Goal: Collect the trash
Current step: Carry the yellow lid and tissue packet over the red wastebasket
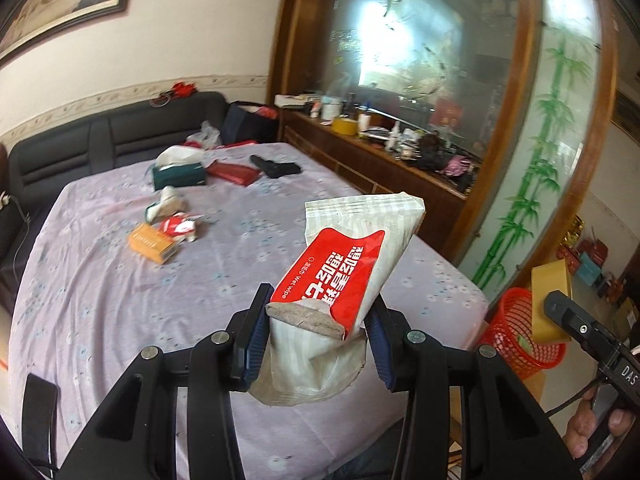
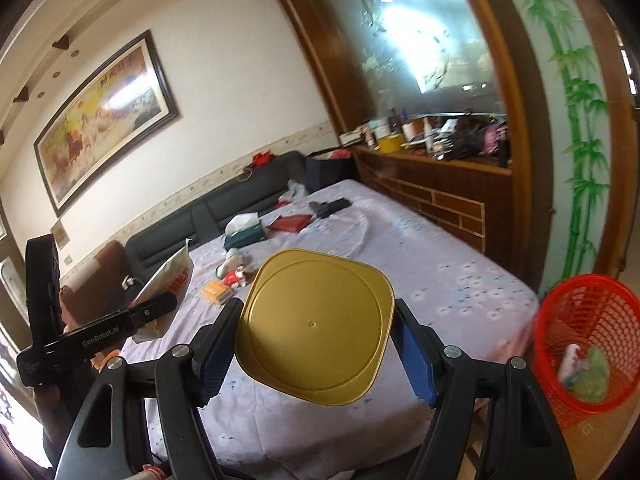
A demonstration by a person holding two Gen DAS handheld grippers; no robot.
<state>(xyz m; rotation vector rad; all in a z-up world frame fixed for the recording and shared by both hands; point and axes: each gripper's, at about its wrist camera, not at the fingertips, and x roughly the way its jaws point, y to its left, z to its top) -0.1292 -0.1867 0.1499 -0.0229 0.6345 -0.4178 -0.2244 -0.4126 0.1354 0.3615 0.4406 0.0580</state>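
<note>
Left claw (image 1: 316, 332) clenched on a crumpled wet-wipe pack (image 1: 344, 264), soft white film with a red label, raised over the surface (image 1: 100, 300). Right claw (image 2: 316, 356) clamped on a gold container (image 2: 316, 328), smooth hard plastic, rounded-square with a moulded ring, also aloft. To the right, beside the surface's corner, a red mesh basket (image 2: 588, 320) (some scraps already inside, blurred). Nothing between basket and either claw. Still lying on the lilac flowered cloth: an orange box (image 1: 152, 246), a crushed red-and-white wrapper (image 1: 178, 228), a white wad (image 1: 168, 202), a green tissue box (image 1: 180, 172), a flat red packet (image 1: 234, 172), a black item (image 1: 276, 166). Behind, a dark sofa (image 1: 60, 148); along the right, a cluttered wooden ledge (image 1: 400, 156) under glass.
</note>
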